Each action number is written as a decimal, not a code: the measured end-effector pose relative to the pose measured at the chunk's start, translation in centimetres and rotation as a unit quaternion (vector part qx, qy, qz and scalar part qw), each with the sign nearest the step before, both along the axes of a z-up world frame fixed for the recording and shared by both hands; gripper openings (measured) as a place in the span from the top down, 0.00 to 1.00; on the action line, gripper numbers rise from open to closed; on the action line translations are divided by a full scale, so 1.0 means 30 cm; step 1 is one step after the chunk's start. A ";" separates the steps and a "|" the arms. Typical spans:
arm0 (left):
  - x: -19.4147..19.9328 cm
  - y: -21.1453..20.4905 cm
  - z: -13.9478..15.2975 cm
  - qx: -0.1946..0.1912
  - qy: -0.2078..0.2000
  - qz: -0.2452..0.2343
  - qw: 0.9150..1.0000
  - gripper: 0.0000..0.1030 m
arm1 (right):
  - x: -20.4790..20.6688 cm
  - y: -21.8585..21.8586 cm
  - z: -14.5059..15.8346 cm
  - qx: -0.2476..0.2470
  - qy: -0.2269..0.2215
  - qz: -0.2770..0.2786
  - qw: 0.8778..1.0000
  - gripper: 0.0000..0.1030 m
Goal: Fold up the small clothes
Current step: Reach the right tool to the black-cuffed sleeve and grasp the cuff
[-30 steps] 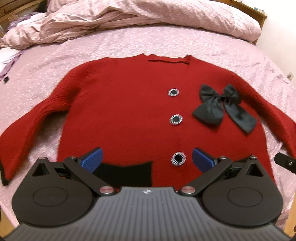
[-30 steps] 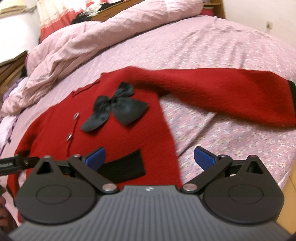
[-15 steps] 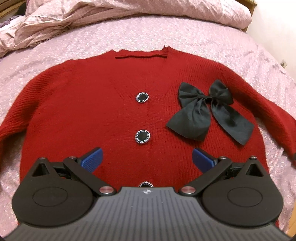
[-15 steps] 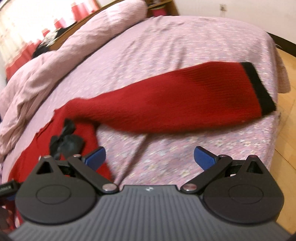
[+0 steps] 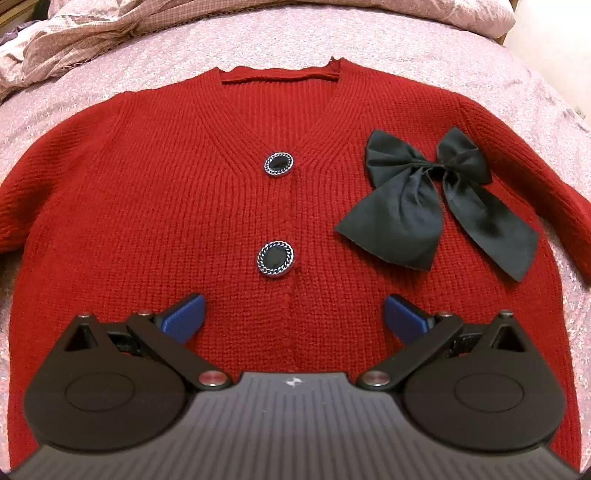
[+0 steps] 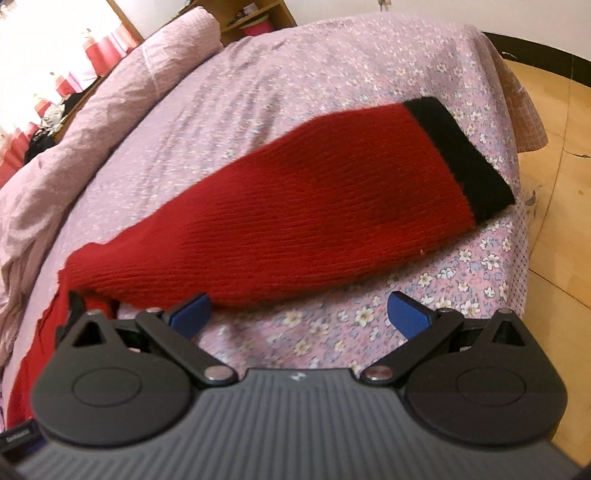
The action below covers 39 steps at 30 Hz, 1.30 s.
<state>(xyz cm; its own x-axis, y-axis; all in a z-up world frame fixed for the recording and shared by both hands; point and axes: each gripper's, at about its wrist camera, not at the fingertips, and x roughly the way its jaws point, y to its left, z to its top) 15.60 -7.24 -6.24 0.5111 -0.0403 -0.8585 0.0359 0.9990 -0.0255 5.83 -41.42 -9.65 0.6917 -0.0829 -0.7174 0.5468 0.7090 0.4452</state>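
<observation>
red knit cardigan (image 5: 147, 206) lies flat, front up, on the pink floral bedsheet (image 5: 491, 77), neckline toward the rumpled duvet (image 5: 110, 33) at the far end. two black buttons w/ silver chain rims run down the centre: upper button (image 5: 279, 164), lower button (image 5: 276, 258). a black fabric bow (image 5: 424, 206) sits on the chest at the right of the view, tails spread down and outward. left gripper (image 5: 293, 314) is over the lower front of the cardigan, blue pads (image 5: 184, 319) wide apart, nothing between them; can't tell if the tips touch the knit. in the right wrist view the cardigan's sleeve (image 6: 295, 221) stretches out across the sheet toward the bed corner, its black cuff (image 6: 458, 155) near the edge, wooden floor (image 6: 561, 184) beyond. right gripper (image 6: 301, 310) is also spread wide and holds nothing; its left pad (image 6: 192, 312) is at the sleeve's near edge, prob. just beside it, the view is blurry there. the rest of its gap is over bare sheet.
</observation>
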 end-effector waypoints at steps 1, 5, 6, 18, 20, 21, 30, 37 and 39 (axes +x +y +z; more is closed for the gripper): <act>0.001 0.002 -0.002 0.000 0.000 0.000 1.000 0.00 | 0.005 -0.005 -0.010 0.003 0.000 -0.001 1.000 0.00; 0.002 0.009 -0.007 -0.003 0.004 0.004 1.000 0.00 | 0.008 -0.019 -0.027 0.011 -0.018 -0.011 1.000 0.00; 0.004 0.009 -0.007 -0.003 0.006 0.006 1.000 0.00 | 0.009 -0.023 -0.026 0.010 -0.023 -0.013 1.000 0.00; 0.009 0.008 -0.013 0.005 0.005 0.002 1.000 0.00 | -0.001 -0.087 0.012 0.026 -0.122 -0.054 0.991 0.03; 0.007 0.005 -0.014 0.006 0.004 0.002 1.000 0.00 | -0.004 -0.086 0.031 0.008 -0.139 -0.056 0.989 0.21; 0.008 0.004 -0.015 0.006 0.004 0.002 1.000 0.00 | -0.002 -0.087 0.037 0.001 -0.143 -0.057 0.988 0.23; 0.000 -0.001 -0.020 0.007 -0.002 0.000 1.000 0.00 | 0.007 -0.122 -0.021 0.061 -0.134 -0.070 0.987 0.24; -0.002 -0.001 -0.020 0.010 -0.002 -0.001 1.000 0.00 | -0.008 -0.152 -0.109 0.137 -0.137 -0.097 0.976 0.25; -0.004 -0.004 -0.020 0.011 -0.003 -0.002 1.000 0.00 | 0.001 -0.159 -0.136 0.158 -0.134 -0.096 0.974 0.25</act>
